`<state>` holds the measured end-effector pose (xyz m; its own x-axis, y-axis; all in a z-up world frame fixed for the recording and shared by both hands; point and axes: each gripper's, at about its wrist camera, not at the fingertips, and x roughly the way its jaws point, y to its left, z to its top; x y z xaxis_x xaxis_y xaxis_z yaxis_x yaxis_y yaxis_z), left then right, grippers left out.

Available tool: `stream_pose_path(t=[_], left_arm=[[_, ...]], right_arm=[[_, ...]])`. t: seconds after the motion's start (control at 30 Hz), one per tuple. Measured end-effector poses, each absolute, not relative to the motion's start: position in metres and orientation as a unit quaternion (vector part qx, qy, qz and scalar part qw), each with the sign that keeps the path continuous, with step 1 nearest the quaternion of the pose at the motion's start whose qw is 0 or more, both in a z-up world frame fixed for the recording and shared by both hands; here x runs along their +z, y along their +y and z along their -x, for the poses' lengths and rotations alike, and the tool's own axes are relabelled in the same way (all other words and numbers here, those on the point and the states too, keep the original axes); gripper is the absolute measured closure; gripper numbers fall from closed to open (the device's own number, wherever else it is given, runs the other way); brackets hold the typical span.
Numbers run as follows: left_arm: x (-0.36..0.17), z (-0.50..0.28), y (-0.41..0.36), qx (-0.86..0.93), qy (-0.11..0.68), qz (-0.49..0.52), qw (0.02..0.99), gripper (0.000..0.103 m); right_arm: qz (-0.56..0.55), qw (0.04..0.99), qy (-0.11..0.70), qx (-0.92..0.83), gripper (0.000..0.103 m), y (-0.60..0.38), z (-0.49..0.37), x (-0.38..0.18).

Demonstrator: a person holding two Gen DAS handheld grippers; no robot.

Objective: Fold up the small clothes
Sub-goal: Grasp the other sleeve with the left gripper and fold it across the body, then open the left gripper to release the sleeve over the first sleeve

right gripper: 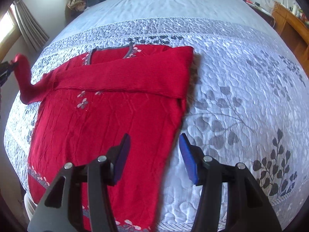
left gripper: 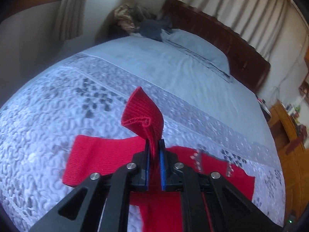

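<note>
A red knit sweater point(right gripper: 108, 116) with small grey and pink flower trim lies flat on the quilted bed. Its right sleeve point(right gripper: 135, 73) is folded across the chest. My left gripper point(left gripper: 154, 145) is shut on the cuff of the left sleeve point(left gripper: 143, 114) and holds it lifted above the bed; it shows at the far left of the right wrist view point(right gripper: 5, 67). My right gripper point(right gripper: 154, 143) is open and empty, hovering over the sweater's lower right edge.
The bed point(right gripper: 241, 77) has a grey-blue quilt with leaf prints. A pillow point(left gripper: 197, 46), a dark headboard point(left gripper: 222, 38) and piled clothes point(left gripper: 135, 19) are at its head. A wooden dresser point(left gripper: 289, 135) stands on the right side.
</note>
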<state>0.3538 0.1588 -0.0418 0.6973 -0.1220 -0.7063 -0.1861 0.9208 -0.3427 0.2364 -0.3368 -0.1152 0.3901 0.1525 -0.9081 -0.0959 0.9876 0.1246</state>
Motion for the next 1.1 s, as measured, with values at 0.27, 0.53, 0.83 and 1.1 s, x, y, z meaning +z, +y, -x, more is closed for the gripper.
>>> stream_pose_path(t=[0.27,0.53,0.83,1.1], left_arm=[[-0.091,-0.377,0.003,-0.078,0.452,0.170,0.872,0.095],[-0.151,-0.355,-0.086,-0.127,0.540,0.092,0.827,0.093],[-0.106,-0.297,0.008,-0.093,0.493,0.039,0.864,0.066],[-0.142,-0.336,0.110,0.047,0.531,0.058,0.844,0.066]], right_arm=[[-0.043,0.829,0.551,0.085,0.051,-0.349,-0.229,-0.133],[-0.052,0.827,0.554,0.083,0.046,-0.359,-0.225,-0.138],[-0.083,0.817,0.553,0.142,0.046,-0.315,-0.263,-0.123],[-0.124,0.742,0.629,0.195,0.048,-0.240,-0.340,-0.159]])
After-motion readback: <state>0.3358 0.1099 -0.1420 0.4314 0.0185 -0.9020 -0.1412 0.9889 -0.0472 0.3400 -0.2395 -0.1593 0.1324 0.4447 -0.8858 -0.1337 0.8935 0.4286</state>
